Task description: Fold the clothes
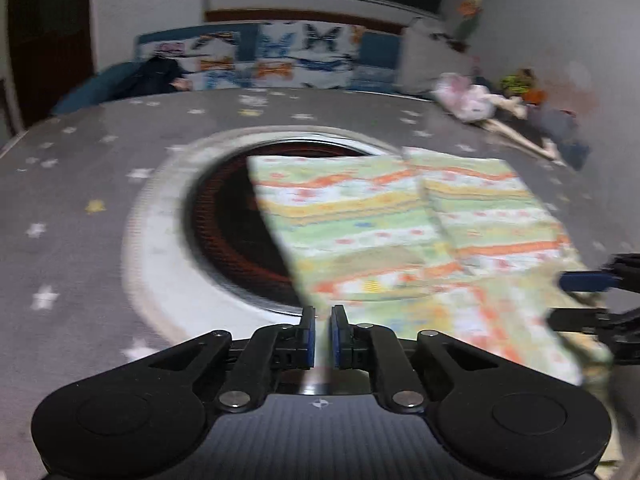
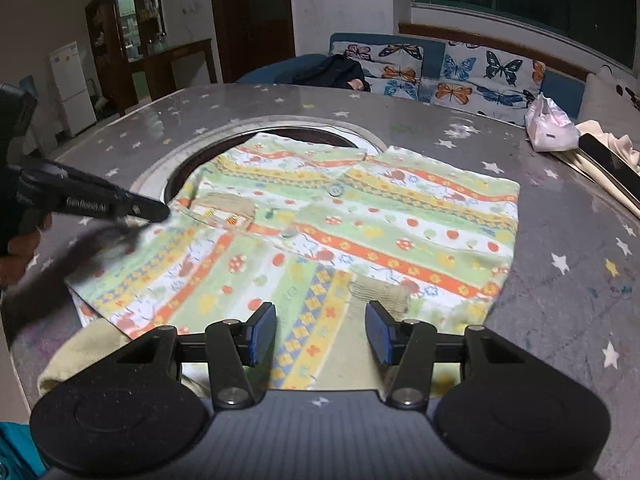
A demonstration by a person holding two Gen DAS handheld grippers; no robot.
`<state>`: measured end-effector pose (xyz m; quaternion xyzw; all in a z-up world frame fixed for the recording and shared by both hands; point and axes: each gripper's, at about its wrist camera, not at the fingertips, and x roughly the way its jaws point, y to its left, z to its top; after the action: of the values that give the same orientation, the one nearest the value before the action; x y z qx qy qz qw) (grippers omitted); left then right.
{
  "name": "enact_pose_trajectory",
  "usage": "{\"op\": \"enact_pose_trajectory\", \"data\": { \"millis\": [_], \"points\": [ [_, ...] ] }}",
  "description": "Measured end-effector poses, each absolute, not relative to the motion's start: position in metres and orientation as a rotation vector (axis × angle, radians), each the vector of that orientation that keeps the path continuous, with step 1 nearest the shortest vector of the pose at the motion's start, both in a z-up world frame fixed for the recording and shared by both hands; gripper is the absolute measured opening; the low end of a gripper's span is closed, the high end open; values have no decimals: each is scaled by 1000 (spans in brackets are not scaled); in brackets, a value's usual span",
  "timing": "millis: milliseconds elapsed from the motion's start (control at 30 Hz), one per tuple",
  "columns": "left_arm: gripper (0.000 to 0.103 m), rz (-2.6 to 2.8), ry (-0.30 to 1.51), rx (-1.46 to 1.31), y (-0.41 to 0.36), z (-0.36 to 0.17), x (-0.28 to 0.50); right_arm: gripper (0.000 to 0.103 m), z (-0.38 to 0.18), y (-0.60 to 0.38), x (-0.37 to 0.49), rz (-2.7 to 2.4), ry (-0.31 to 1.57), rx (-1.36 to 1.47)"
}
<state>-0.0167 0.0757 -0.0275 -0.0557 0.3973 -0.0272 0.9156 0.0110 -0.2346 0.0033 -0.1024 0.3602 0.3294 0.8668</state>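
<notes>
Shirt point(image 2: 320, 232), patterned, lay spread on the starred worktop point(image 2: 560, 300), partly covering a round recess. Left hand-held gripper point(image 1: 323, 330) pinched its blurred edge; right hand-held gripper point(image 2: 321, 334) hovered half-spread, holding nothing.

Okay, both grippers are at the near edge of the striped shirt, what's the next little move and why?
Probably close the right gripper on the green, orange and yellow striped cotton shirt. Its jaws stand open over the near hem, while the left gripper looks already shut on the shirt's edge. With both sides pinched, the hem could be lifted for a fold.
</notes>
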Motion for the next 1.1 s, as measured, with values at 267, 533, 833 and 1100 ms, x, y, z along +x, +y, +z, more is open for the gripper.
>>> {"op": "enact_pose_trajectory", "data": {
  "millis": [267, 533, 833, 1100],
  "points": [
    [18, -209, 789, -124, 60, -4, -45, 51, 1, -231, 4, 702, 758, -243],
    [55, -388, 810, -49, 18, 10, -88, 52, 18, -241, -21, 711, 713, -308],
    [66, -412, 940, -83, -2, 4, -112, 61, 29, -260, -55, 707, 684, -433],
    [33, -447, 1011, -127, -14, -9, -108, 66, 23, -271, -80, 690, 665, -572]
  ]
}}
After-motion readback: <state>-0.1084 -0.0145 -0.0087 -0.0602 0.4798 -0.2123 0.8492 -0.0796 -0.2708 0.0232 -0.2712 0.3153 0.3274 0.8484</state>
